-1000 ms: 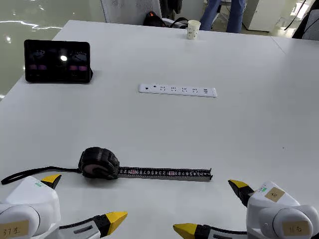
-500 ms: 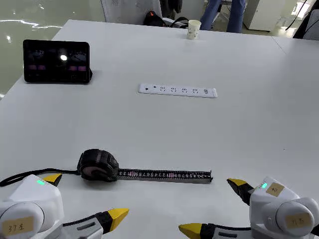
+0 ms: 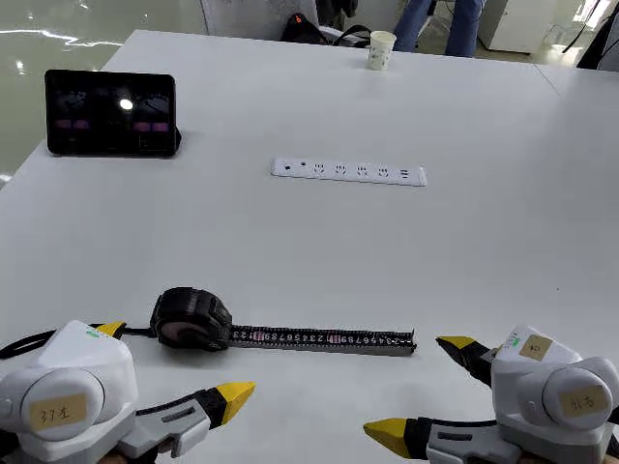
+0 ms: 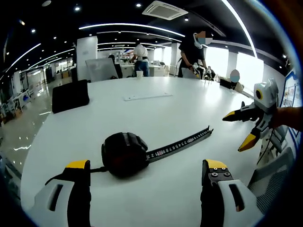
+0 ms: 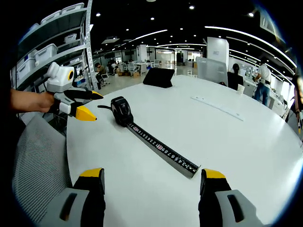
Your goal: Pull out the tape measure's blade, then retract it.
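Observation:
A black tape measure (image 3: 191, 319) lies on the white table (image 3: 309, 251), its blade (image 3: 324, 338) drawn out flat to the right and ending near the hook (image 3: 411, 340). My left gripper (image 3: 174, 361) stands open just in front of the case without touching it. My right gripper (image 3: 418, 389) is open in front of the blade's tip, also apart from it. In the left gripper view the case (image 4: 124, 153) lies between and beyond my open left gripper (image 4: 147, 165). In the right gripper view the blade (image 5: 161, 149) ends just ahead of my open right gripper (image 5: 151, 174).
A white power strip (image 3: 348, 172) lies mid-table. A dark tablet (image 3: 111, 113) stands at the left, and a paper cup (image 3: 381, 50) is near the far edge. The tape's black wrist strap (image 3: 29, 341) trails left of the case. People stand beyond the table.
The tape measure and its drawn-out blade lie as before. Both grippers have shifted only slightly at the near edge, and the head view has tilted a little.

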Demonstrator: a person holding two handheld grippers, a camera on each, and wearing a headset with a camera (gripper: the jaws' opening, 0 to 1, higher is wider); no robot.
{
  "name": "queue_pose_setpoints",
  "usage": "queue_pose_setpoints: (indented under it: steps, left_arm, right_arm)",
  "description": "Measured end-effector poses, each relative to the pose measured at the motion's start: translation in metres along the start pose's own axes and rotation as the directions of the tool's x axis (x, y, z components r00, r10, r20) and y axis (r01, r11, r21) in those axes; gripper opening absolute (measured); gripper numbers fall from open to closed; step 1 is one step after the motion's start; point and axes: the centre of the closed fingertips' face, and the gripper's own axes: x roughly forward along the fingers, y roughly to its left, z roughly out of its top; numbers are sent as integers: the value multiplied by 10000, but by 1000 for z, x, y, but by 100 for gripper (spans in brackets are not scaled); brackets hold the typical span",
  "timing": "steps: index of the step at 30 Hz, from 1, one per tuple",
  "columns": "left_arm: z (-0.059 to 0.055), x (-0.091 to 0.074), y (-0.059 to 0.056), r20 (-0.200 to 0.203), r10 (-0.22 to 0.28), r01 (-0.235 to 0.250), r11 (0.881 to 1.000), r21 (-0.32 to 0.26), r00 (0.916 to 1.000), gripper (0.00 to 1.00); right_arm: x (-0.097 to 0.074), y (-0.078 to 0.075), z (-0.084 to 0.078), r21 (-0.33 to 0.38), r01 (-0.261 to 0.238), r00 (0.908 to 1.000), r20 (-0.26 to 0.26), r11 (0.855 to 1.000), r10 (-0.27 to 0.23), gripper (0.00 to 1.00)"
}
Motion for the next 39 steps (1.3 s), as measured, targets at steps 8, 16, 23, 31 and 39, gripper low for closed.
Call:
queue_pose_setpoints:
  steps: [8,16,23,31,39]
  left_arm:
    - [4,12,3,23,139,-139,9999,-72,9999,93]
    - [6,20,11,-44,369,-369,9992,-135,9993,92]
    - [12,27,20,-37,581,-582,9981,-221,9983,90]
    - [13,36,28,-100,795,-798,9962,-355,9968,87]
    - [12,44,34,-220,1033,-1045,9929,-573,9944,83]
  right_arm:
    - [3,-10,-1,-404,-294,9992,-280,9987,283,74]
    - [5,-21,-3,-796,-617,9964,-626,9949,568,67]
    - [9,-31,-7,-1213,-907,9918,-1012,9885,786,63]
    - [14,-41,-8,-1624,-1255,9854,-1349,9787,1040,57]
    - [20,-50,-11,-2183,-1764,9737,-1814,9598,1377,52]
